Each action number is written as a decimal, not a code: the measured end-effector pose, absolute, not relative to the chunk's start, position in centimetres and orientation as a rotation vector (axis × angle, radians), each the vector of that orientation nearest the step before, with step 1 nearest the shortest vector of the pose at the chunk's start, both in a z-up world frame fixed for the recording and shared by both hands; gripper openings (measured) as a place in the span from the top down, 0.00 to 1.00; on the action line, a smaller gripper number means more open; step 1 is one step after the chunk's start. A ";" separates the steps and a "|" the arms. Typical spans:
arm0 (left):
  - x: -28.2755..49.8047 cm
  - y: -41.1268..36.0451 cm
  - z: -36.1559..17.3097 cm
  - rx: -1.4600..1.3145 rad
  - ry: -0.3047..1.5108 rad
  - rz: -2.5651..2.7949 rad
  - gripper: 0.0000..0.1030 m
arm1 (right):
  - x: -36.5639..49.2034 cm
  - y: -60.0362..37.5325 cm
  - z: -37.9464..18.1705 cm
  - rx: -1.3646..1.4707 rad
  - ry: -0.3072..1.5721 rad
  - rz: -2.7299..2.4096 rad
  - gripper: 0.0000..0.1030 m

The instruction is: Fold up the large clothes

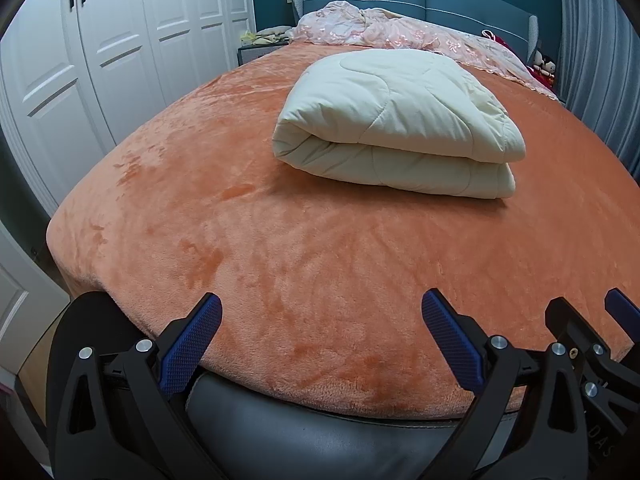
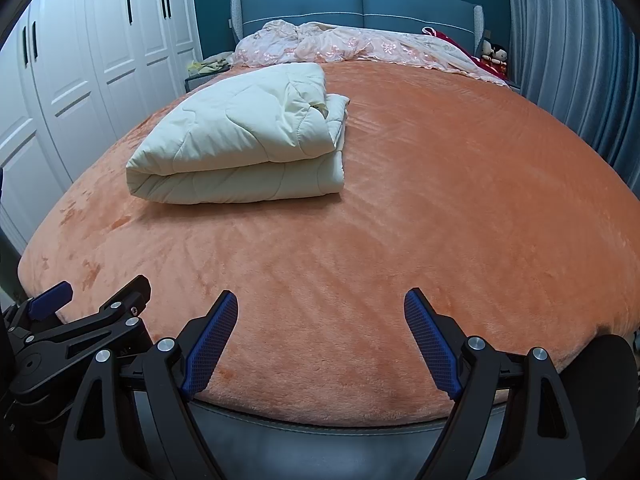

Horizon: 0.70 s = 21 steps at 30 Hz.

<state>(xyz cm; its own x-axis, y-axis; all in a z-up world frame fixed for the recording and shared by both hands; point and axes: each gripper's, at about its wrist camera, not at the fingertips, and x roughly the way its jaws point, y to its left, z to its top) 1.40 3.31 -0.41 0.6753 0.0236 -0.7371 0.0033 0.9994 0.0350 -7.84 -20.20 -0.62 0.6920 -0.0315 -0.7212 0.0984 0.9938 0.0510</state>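
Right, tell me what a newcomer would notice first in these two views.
First the cream quilt, folded into a thick bundle on the middle of the orange bed cover. Next, the left gripper and right gripper, both open and empty at the foot of the bed. A crumpled pink lace cloth lies by the headboard.

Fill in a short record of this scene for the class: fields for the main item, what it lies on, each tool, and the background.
main item: cream quilt, folded into a thick bundle
lies on: orange blanket covering the bed
left tool: open, empty, over the bed's near edge
right tool: open, empty, beside the left tool
contact: neither tool touches the quilt
background: pink cover at the headboard, white wardrobe, curtain
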 end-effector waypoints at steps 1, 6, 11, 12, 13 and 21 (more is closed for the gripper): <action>1.4 3.3 -0.4 0.033 0.829 0.011 0.05 | -7.8 -20.2 -0.6 0.088 0.803 -0.073 0.19; 1.4 3.2 -0.4 0.031 0.828 0.013 0.05 | -7.8 -20.2 -0.6 0.088 0.802 -0.073 0.19; 1.3 3.1 -0.4 0.033 0.822 0.017 0.05 | -7.8 -19.9 -0.4 0.083 0.798 -0.075 0.19; 1.3 3.1 -0.4 0.033 0.822 0.018 0.05 | -7.8 -19.8 -0.4 0.083 0.799 -0.076 0.19; 1.3 3.1 -0.4 0.033 0.821 0.021 0.05 | -7.8 -19.8 -0.4 0.085 0.799 -0.076 0.19; 1.1 2.9 -0.2 0.037 0.813 0.033 0.05 | -7.9 -19.7 -0.4 0.084 0.797 -0.072 0.19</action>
